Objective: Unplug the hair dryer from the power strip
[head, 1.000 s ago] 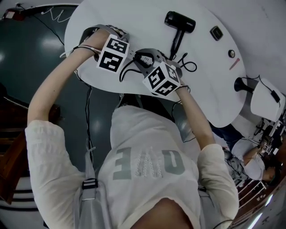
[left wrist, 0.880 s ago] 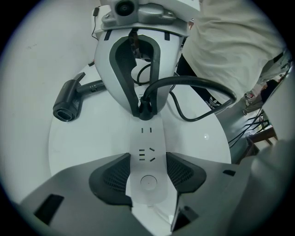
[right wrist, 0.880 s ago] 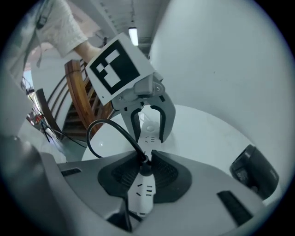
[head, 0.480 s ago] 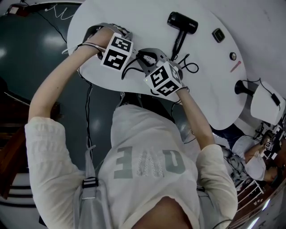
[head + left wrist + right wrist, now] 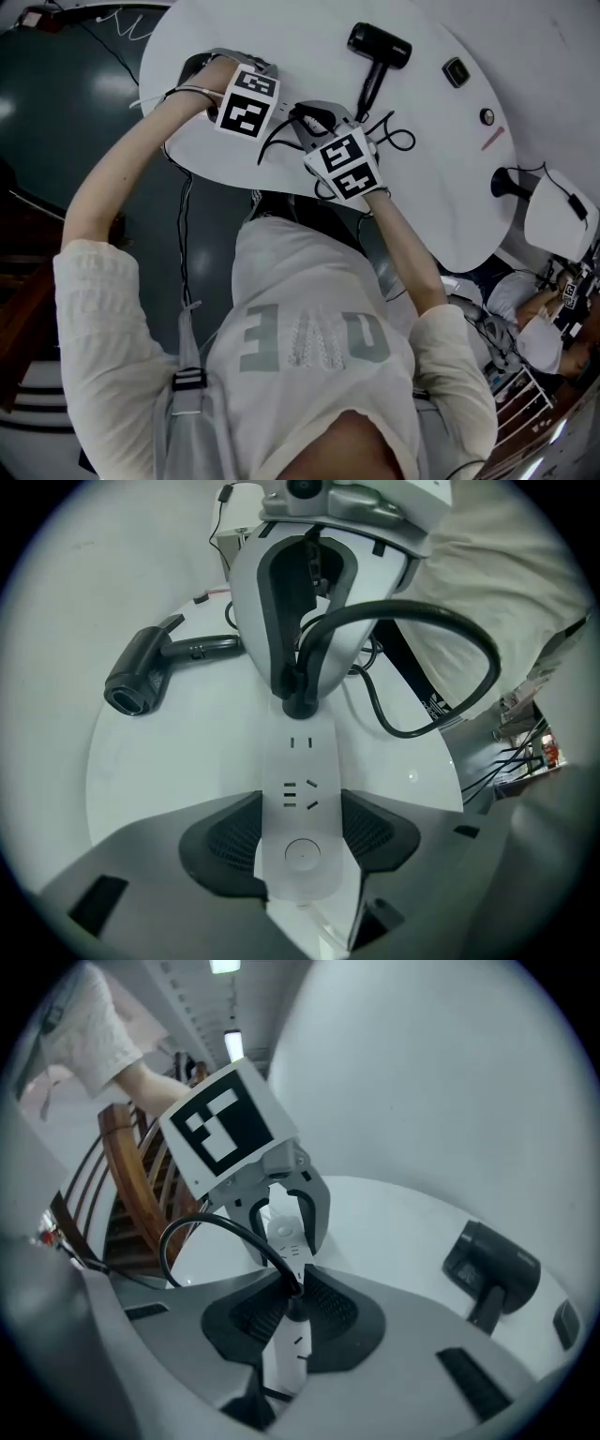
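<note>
A white power strip lies on the round white table. My left gripper points steeply down and is shut on the strip, a pad against each long side. The hair dryer's black plug stands in the strip's far socket. My right gripper has its jaws closing, and its pads press on the plug. The black cable loops away from the plug. The black hair dryer lies further back on the table. In the head view the marker cubes hide both sets of fingertips.
A small dark box, a round knob and a pink pen lie at the table's right. A white stool stands beyond the edge. A wooden chair is behind the left gripper. Another person sits lower right.
My right gripper has rolled at the wrist, so its marker cube shows different faces. Both grippers stay over the same spot on the strip.
</note>
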